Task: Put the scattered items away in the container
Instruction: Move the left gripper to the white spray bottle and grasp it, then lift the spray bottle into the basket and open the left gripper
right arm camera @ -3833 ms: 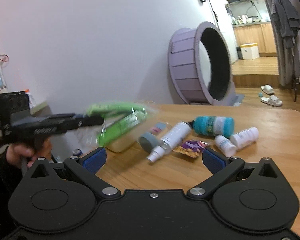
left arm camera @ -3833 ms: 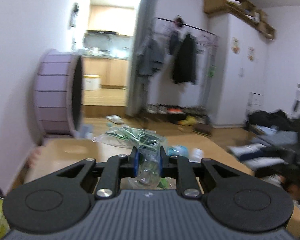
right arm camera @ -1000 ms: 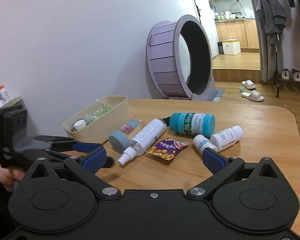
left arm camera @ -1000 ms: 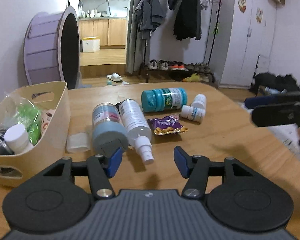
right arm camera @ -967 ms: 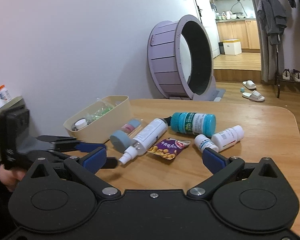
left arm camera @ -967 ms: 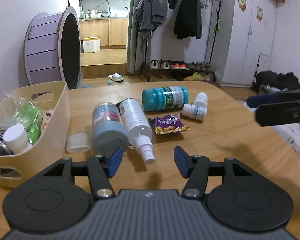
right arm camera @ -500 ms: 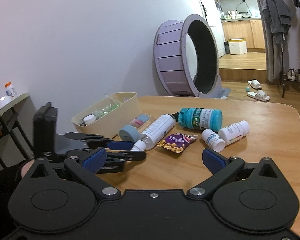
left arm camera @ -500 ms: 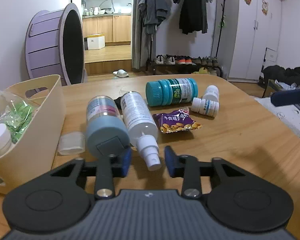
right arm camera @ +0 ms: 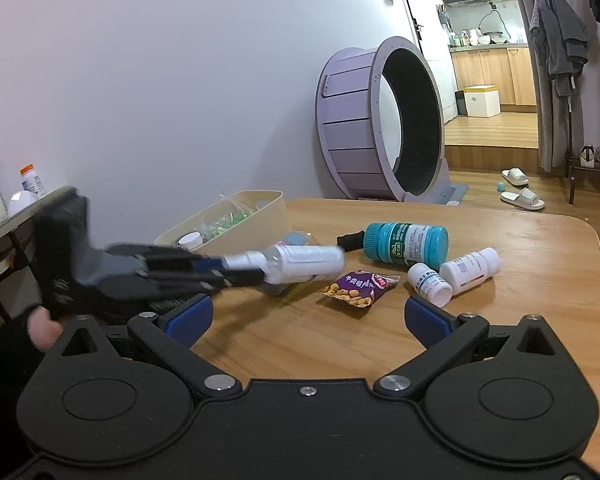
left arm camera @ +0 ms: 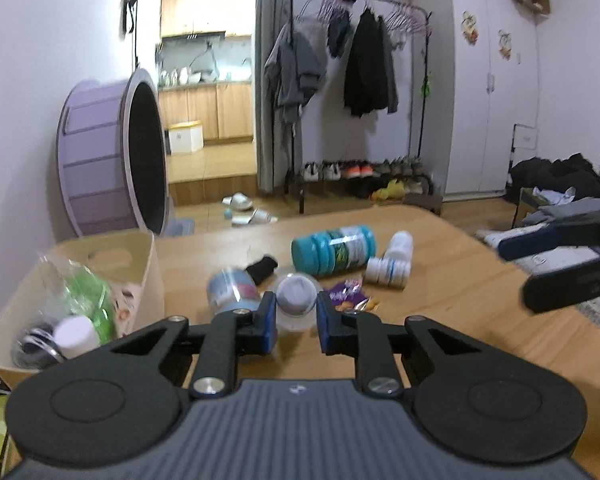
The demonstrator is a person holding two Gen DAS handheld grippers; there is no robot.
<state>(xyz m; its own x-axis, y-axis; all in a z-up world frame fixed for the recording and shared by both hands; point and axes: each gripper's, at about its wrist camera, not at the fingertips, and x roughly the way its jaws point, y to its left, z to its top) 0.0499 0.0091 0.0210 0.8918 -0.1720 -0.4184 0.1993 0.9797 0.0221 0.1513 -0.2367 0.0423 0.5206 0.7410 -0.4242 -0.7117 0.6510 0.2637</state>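
Left tool [right arm camera: 220,268] and its spray bottle [right arm camera: 296,264] motion-blurred; grey-capped bottle [left arm camera: 232,290] partly hidden behind them.

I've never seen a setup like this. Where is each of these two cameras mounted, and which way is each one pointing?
Left wrist: rides the left gripper, looking along its fingers, shut on the white spray bottle, across the table toward the coat rack; the right gripper shows far right.
Right wrist: rides the open right gripper, facing the wall and purple wheel; a hand shows.
Shared: beige basket, teal bottle, snack packet.
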